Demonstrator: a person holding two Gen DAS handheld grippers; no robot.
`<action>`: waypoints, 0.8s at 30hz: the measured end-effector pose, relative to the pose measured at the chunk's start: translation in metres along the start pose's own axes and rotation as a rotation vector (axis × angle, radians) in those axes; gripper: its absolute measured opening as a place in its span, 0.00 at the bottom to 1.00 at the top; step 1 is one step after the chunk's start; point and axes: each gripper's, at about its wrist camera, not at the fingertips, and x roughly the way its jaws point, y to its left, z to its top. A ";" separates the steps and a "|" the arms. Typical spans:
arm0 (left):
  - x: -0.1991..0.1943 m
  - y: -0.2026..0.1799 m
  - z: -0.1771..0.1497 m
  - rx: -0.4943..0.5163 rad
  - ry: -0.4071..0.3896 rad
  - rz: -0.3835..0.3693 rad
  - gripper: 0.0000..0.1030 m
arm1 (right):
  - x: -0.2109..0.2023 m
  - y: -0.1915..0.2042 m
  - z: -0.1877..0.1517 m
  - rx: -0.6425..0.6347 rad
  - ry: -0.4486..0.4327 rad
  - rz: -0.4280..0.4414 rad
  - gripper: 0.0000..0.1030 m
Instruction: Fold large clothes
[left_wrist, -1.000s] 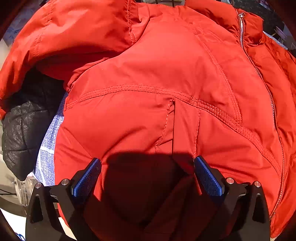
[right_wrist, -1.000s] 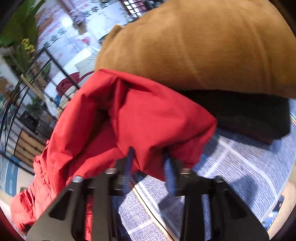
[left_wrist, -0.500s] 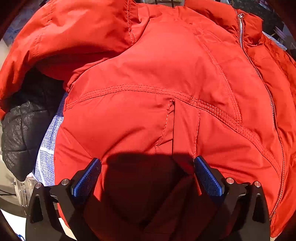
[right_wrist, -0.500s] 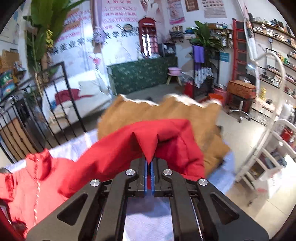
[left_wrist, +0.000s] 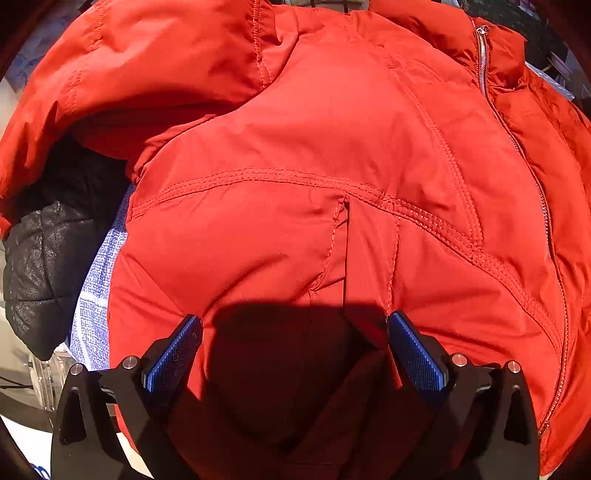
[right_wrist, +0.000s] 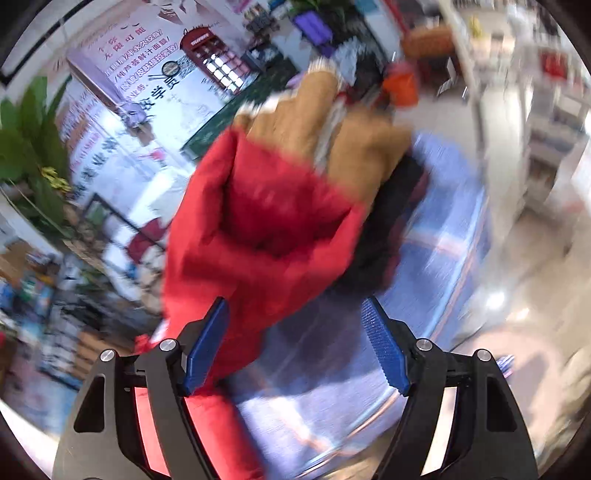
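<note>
A large red padded jacket (left_wrist: 314, 177) fills the left wrist view, lying spread with its zipper (left_wrist: 517, 147) running down the right side. My left gripper (left_wrist: 291, 343) is open, jaws wide apart, resting right over the jacket's lower part. In the blurred right wrist view, a red sleeve or flap of the jacket (right_wrist: 258, 229) hangs ahead. My right gripper (right_wrist: 295, 343) is open; the red cloth touches its left pad (right_wrist: 207, 343) but is not pinched.
A black quilted garment (left_wrist: 48, 251) lies left of the jacket on a blue-and-white patterned cloth (left_wrist: 96, 295). A tan coat (right_wrist: 332, 136) and a dark garment (right_wrist: 391, 229) lie beyond the red cloth on the blue cloth (right_wrist: 443, 236). Shop shelves and plants stand behind.
My right gripper was shut on the red cloth half a second ago; now it is open and has swung, with the view blurred. The left gripper has not moved.
</note>
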 end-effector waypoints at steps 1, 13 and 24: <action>0.000 0.000 0.000 0.001 0.000 0.001 0.96 | 0.005 0.000 -0.004 0.013 0.004 0.037 0.72; -0.002 0.001 0.000 0.000 -0.002 -0.002 0.96 | 0.036 0.010 0.018 0.167 -0.148 0.139 0.31; -0.065 -0.029 0.014 0.155 -0.105 -0.089 0.94 | -0.024 0.118 0.073 -0.272 -0.270 0.088 0.11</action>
